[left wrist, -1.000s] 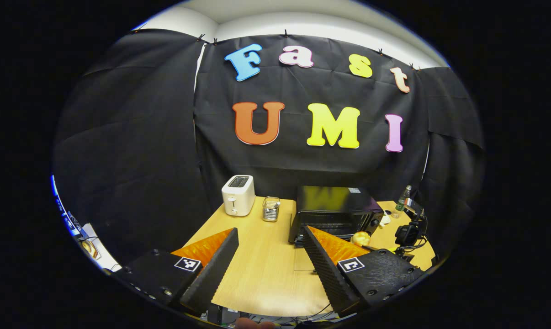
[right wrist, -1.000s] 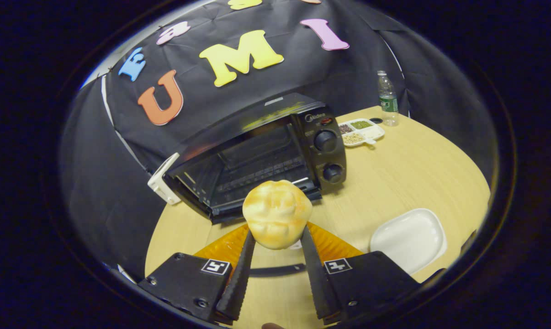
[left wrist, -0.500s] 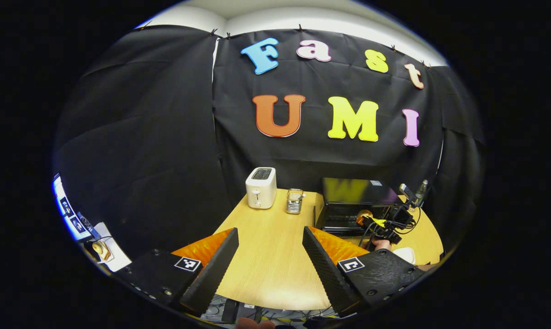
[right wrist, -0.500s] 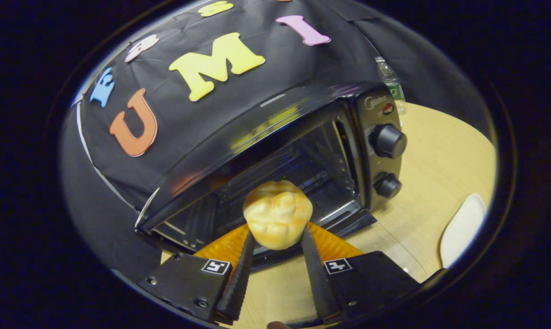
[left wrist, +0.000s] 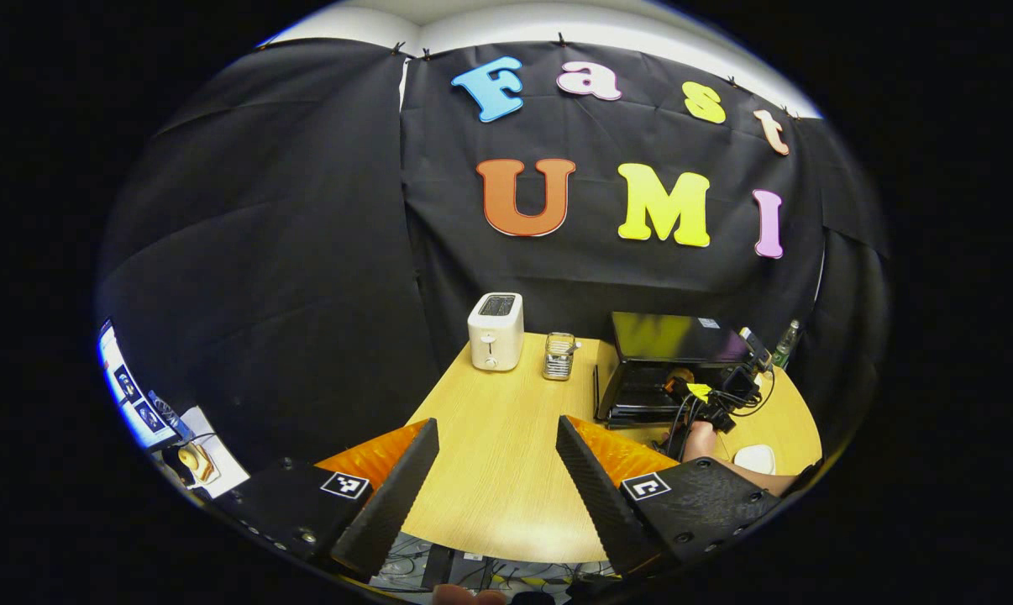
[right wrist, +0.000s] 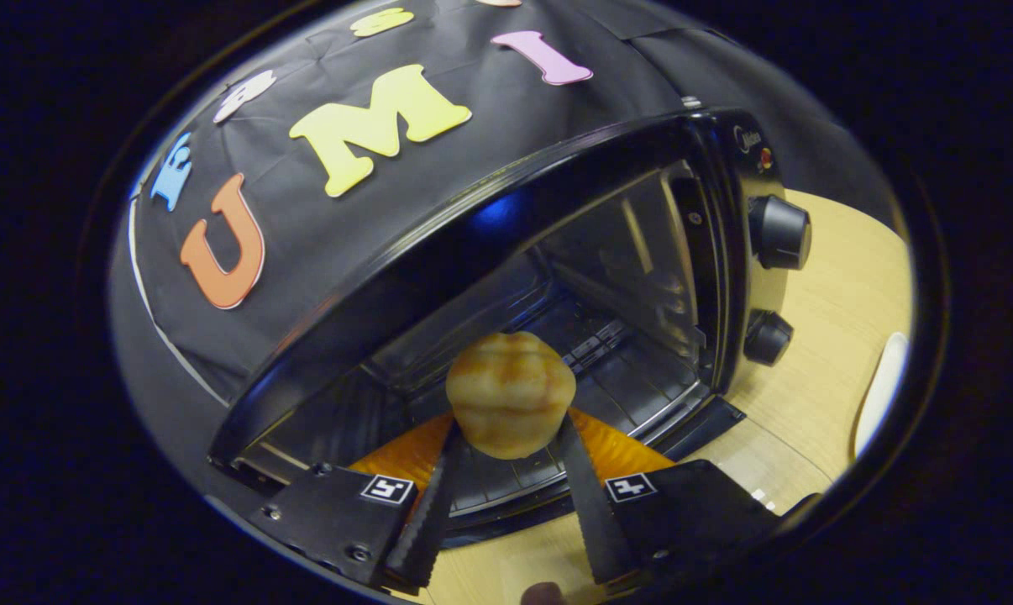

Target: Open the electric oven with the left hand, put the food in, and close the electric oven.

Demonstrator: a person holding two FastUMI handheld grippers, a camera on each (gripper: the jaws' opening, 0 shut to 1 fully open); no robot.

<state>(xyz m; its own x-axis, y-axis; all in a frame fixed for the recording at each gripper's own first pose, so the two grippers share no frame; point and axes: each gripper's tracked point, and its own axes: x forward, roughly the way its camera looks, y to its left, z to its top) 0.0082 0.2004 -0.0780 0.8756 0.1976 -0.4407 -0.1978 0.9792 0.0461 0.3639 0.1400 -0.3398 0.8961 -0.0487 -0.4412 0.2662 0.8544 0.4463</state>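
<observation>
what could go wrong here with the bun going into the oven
1. The bun is pinched only at its lower sides by the right gripper; it might slip out onto the open oven door instead of the rack.
2. The gripper enters at a tilt, so its fingers may catch the door or the oven frame.
3. The left gripper hangs open away from the oven, so closing the door needs a long reach.

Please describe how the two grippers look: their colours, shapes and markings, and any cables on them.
The left gripper has two black wedge-shaped fingers with ribbed inner faces, orange panels behind them, and black base blocks with small square black-and-white tags. The right gripper looks the same. Seen farther off in the left gripper view, it carries black cables and a yellow tag.
</observation>
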